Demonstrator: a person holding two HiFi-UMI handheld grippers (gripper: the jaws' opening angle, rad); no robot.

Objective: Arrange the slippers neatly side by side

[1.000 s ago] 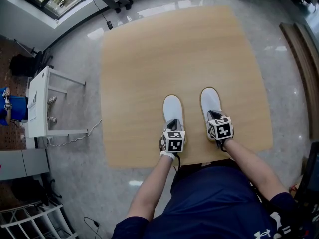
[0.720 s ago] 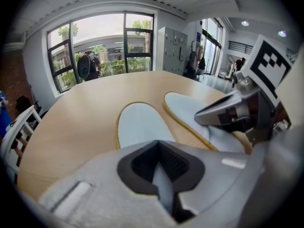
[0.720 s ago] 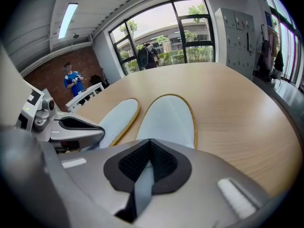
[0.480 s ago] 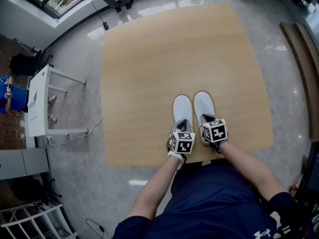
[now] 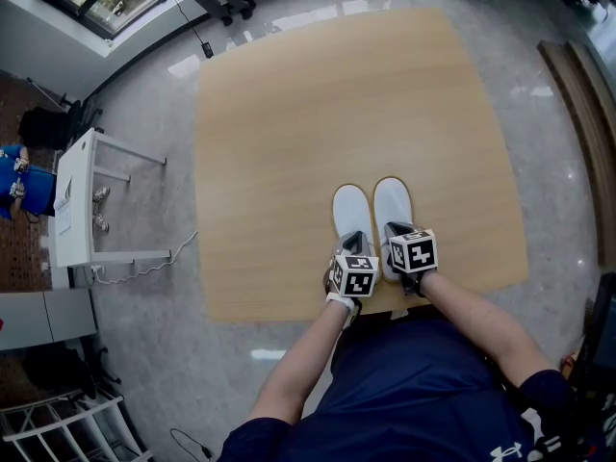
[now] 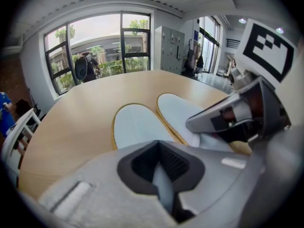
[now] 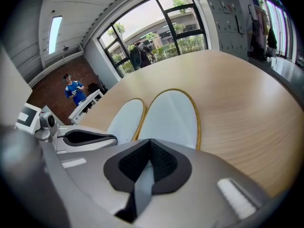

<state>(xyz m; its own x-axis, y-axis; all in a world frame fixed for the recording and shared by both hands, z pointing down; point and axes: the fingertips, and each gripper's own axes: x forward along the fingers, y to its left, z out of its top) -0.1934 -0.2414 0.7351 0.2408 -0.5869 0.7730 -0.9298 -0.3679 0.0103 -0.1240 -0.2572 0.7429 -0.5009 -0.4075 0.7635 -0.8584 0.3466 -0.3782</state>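
Two white slippers lie toe-away on the wooden table (image 5: 318,94), near its front edge. The left slipper (image 5: 350,209) and right slipper (image 5: 393,203) sit side by side, their inner edges touching. My left gripper (image 5: 354,243) is shut on the left slipper's heel edge, and my right gripper (image 5: 397,232) is shut on the right slipper's heel edge. In the left gripper view a white strip of the left slipper (image 6: 135,126) is pinched in the left gripper (image 6: 161,170). The right gripper (image 7: 147,164) pinches the right slipper (image 7: 172,114) likewise.
A small white table (image 5: 79,200) stands on the grey floor at the left, with a cable (image 5: 154,266) trailing beside it. A person in blue (image 5: 17,189) is at the far left. Dark benches (image 5: 587,114) run along the right.
Both grippers drew the slippers together: a second ago they lay apart, now they touch. The pair also shifted a little toward the table's front edge.
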